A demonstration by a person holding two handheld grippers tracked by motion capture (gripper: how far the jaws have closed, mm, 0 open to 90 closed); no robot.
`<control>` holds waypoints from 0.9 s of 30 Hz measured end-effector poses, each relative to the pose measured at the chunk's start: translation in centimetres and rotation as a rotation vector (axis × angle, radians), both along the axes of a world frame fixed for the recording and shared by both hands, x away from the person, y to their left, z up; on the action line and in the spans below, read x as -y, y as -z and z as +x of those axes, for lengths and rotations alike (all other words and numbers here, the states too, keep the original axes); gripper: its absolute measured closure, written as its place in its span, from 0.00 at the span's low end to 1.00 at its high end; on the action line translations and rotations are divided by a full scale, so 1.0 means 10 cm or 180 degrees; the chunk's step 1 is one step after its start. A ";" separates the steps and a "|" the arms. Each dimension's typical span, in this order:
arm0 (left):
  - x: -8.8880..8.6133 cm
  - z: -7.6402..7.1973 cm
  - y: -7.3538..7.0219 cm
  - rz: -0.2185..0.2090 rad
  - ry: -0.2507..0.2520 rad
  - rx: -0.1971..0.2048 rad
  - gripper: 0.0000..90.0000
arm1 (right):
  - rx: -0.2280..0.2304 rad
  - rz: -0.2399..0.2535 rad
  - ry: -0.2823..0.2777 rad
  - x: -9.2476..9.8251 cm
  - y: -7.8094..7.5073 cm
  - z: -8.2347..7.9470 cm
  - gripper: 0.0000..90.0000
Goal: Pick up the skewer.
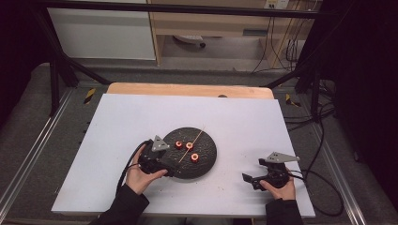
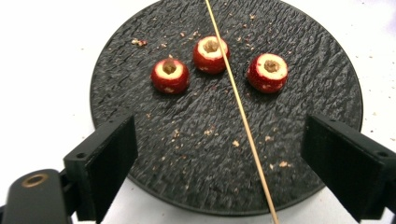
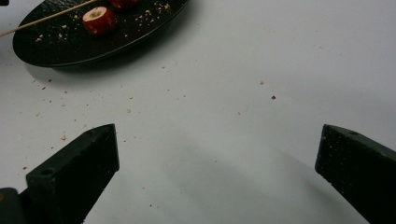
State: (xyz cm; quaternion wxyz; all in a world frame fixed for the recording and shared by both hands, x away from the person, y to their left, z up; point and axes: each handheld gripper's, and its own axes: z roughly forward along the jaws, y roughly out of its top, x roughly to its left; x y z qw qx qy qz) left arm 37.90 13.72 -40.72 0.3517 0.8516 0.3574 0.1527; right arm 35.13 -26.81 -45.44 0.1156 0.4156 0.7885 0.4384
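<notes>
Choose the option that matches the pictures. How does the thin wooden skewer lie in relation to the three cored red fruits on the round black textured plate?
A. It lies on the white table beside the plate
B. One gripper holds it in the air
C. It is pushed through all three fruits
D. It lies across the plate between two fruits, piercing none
D: the thin wooden skewer lies flat across the round black textured plate, passing between the middle cored red fruit and the right-hand one in the left gripper view, piercing none.

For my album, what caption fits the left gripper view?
Open left gripper poised over a black plate holding three cored red fruits and a skewer.
</notes>
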 end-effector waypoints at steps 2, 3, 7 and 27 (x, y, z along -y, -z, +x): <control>0.02 0.02 0.01 0.0013 -0.0004 -0.0019 0.15 | 0.0003 -0.0007 -0.0011 0.00 0.00 0.00 0.01; 0.04 0.03 0.02 0.0027 -0.0006 -0.0038 0.16 | 0.0002 -0.0006 -0.0014 0.00 0.00 0.00 0.01; 0.09 0.07 0.06 0.0084 -0.0011 -0.0122 0.22 | -0.0005 -0.0008 -0.0004 0.00 0.00 0.00 0.01; 0.29 0.11 0.10 0.0335 0.0049 -0.0480 0.64 | -0.0001 -0.0022 0.0008 0.00 0.00 0.00 0.01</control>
